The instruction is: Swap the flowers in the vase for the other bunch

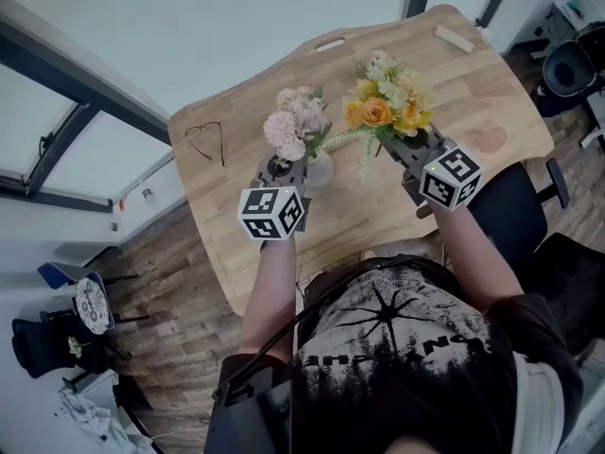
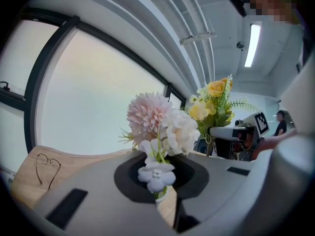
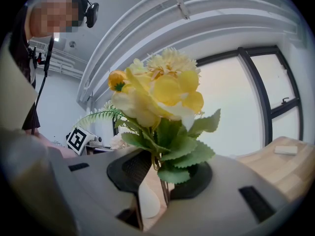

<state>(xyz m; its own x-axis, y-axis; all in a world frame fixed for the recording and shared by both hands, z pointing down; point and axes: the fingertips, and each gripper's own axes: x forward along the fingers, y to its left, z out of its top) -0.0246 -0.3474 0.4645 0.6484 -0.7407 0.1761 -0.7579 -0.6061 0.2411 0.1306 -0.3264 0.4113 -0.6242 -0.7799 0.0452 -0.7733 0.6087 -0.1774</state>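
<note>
A pink and white bunch (image 1: 295,126) stands upright with my left gripper (image 1: 286,166) shut on its stems. In the left gripper view the jaws meet on the thin green stems (image 2: 160,193) under a small white blossom. The white vase (image 1: 319,170) stands on the wooden table (image 1: 246,239) right beside and below that grip; I cannot see whether the stem ends are inside it. My right gripper (image 1: 406,145) is shut on the stems of a yellow and orange bunch (image 1: 386,102), held upright to the right of the vase. The right gripper view shows those stems (image 3: 162,191) clamped, with the vase (image 3: 147,200) behind.
A pair of eyeglasses (image 1: 203,140) lies near the table's left edge. A small pale block (image 1: 452,38) rests at the far right corner, and a white handle-like piece (image 1: 331,43) sits at the far edge. A black office chair (image 1: 572,64) stands to the right.
</note>
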